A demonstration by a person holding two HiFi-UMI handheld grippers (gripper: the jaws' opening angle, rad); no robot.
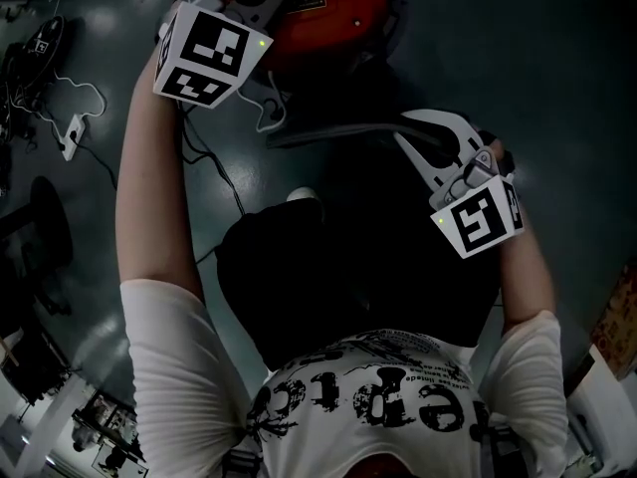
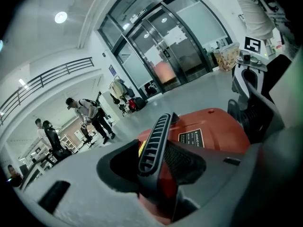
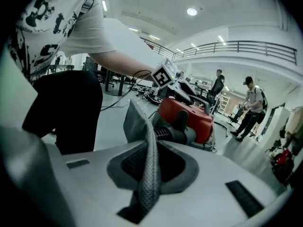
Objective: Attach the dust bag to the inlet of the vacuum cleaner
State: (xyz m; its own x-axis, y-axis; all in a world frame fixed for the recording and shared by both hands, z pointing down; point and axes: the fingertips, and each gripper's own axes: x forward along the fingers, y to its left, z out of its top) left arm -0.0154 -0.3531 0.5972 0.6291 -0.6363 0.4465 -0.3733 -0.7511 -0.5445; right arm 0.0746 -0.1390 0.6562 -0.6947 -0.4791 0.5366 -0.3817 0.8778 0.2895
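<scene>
A power strip (image 1: pixel 72 135) and cables (image 1: pixel 101 95) lie on the floor (image 1: pixel 498 48). People (image 2: pixel 90 113) stand left of glass doors (image 2: pixel 165 46). A railing (image 2: pixel 52 77) runs above them.

A glossy dark grey floor (image 1: pixel 557 88) is being recorded as the sole support. A red vacuum cleaner (image 1: pixel 328 13) is being borne directly on it. To the left, a white power strip (image 1: pixel 72 135) is being noted with its cord (image 1: pixel 88 90) looped beside it. Black cables (image 1: pixel 214 172) are being observed trailing across the floor.
</scene>
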